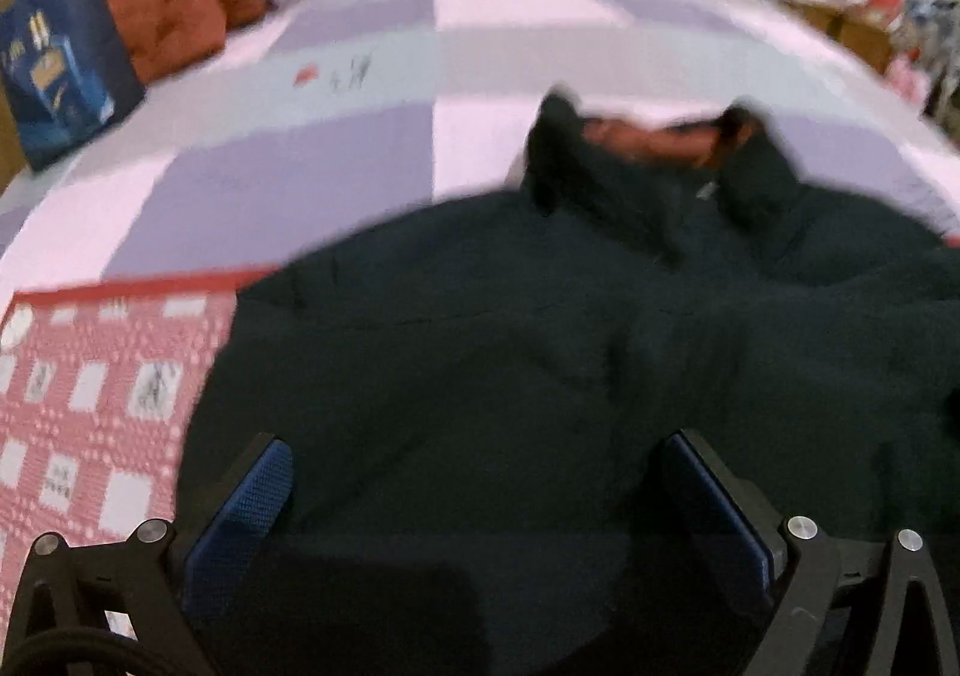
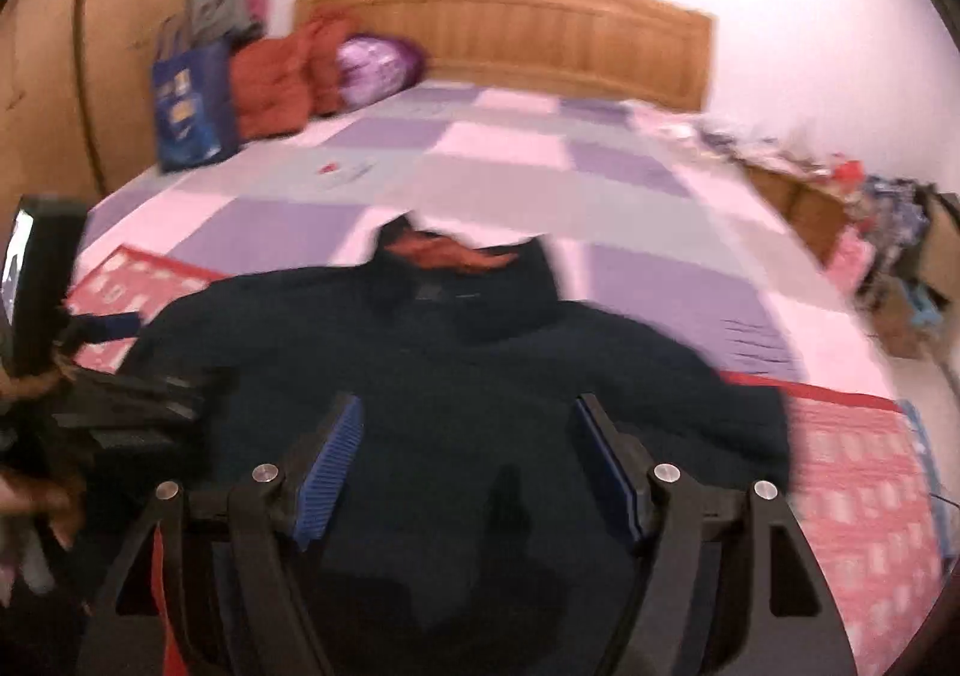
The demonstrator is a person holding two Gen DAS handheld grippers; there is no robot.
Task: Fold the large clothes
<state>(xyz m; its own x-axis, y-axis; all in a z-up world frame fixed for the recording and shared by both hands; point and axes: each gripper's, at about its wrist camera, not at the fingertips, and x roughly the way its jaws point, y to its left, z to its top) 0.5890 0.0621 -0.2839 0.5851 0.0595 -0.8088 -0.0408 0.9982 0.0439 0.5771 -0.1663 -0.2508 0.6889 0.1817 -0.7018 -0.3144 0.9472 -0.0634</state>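
A large dark jacket [image 1: 540,346] lies spread on the bed, its stand-up collar [image 1: 648,142] with an orange lining at the far end. My left gripper [image 1: 474,448] hovers over the jacket's near part, its jaws wide open with only cloth below and nothing between the blue pads [image 1: 240,502]. In the right wrist view the same jacket [image 2: 456,364] fills the middle, collar [image 2: 456,253] pointing at the headboard. My right gripper [image 2: 468,406] is over its body, open, with nothing between its blue pads. A hand [image 2: 36,496] with the left gripper shows blurred at the left edge.
The bed has a purple, pink and grey checked sheet [image 2: 480,178] and a red patterned blanket [image 1: 90,394] under the jacket. A blue bag [image 2: 192,106], orange cushions [image 2: 270,82] and a purple pillow [image 2: 375,67] sit by the wooden headboard [image 2: 510,22]. Boxes and clutter [image 2: 870,220] line the right side.
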